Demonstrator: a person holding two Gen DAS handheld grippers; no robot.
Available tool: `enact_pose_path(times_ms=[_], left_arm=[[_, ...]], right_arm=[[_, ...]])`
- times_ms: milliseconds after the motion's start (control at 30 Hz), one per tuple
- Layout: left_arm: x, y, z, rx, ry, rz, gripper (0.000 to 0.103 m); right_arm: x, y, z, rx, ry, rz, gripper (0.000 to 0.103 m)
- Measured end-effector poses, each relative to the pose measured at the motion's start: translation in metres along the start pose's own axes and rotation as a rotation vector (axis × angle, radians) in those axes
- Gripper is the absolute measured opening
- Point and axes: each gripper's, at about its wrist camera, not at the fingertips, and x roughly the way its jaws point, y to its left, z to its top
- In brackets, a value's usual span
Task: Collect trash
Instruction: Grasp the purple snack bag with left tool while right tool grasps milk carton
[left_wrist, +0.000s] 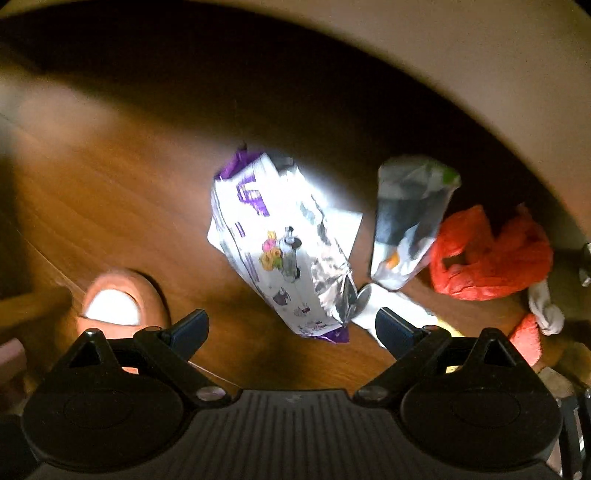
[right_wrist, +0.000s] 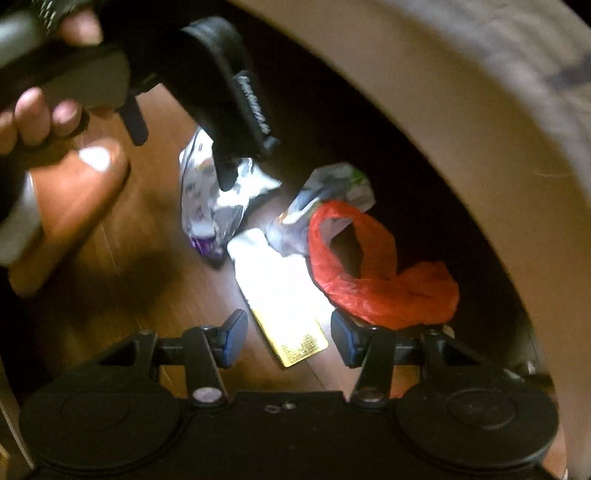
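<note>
Trash lies on a brown wooden floor (left_wrist: 129, 206). A white and purple foil packet (left_wrist: 273, 247) lies just ahead of my open, empty left gripper (left_wrist: 291, 330). A grey-white wrapper (left_wrist: 410, 221) and a red plastic bag (left_wrist: 491, 254) lie to its right. In the right wrist view my right gripper (right_wrist: 288, 341) is open and empty over a white and yellow packet (right_wrist: 280, 295). The red bag (right_wrist: 373, 273) sits just ahead to its right. The foil packet (right_wrist: 210, 199) lies farther off under the left gripper's fingers (right_wrist: 225, 173).
A beige curved furniture edge (right_wrist: 461, 122) runs along the right. A bare foot (left_wrist: 118, 306) stands at the left; it also shows in the right wrist view (right_wrist: 77, 206). A white sock-like cloth (left_wrist: 546, 306) lies at the far right.
</note>
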Motion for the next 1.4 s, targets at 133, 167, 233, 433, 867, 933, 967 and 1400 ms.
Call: enact_pose_path(times_ms=[133, 167, 233, 433, 867, 933, 967, 1400], left_arm=[[0.029, -0.011, -0.003, 0.024, 0.052, 0.005, 0.097], [0.035, -0.013, -0.005, 0.032, 0.062, 0.008, 0.097], [0.045, -0.014, -0.006, 0.032, 0.073, 0.016, 0.097], [0.065, -0.011, -0.004, -0.006, 0.104, -0.019, 0.092], [0.079, 0.017, 0.003, -0.158, 0.142, -0.146, 0.054], [0.081, 0.021, 0.003, -0.187, 0.151, -0.150, 0.044], [0.081, 0.024, 0.003, -0.192, 0.148, -0.150, 0.042], [0.068, 0.027, -0.004, -0.143, 0.129, -0.100, 0.022]], right_arm=[[0.021, 0.002, -0.002, -0.049, 0.013, 0.007, 0.050], [0.025, 0.002, -0.002, -0.057, 0.015, 0.010, 0.050], [0.036, 0.002, -0.002, -0.074, 0.020, 0.012, 0.050], [0.062, 0.005, 0.002, -0.132, 0.037, -0.004, 0.050], [0.100, 0.024, 0.014, -0.192, 0.093, 0.022, 0.053], [0.107, 0.029, 0.014, -0.208, 0.120, 0.005, 0.053], [0.108, 0.029, 0.014, -0.199, 0.123, 0.001, 0.053], [0.074, 0.005, 0.011, 0.247, 0.134, 0.033, 0.050]])
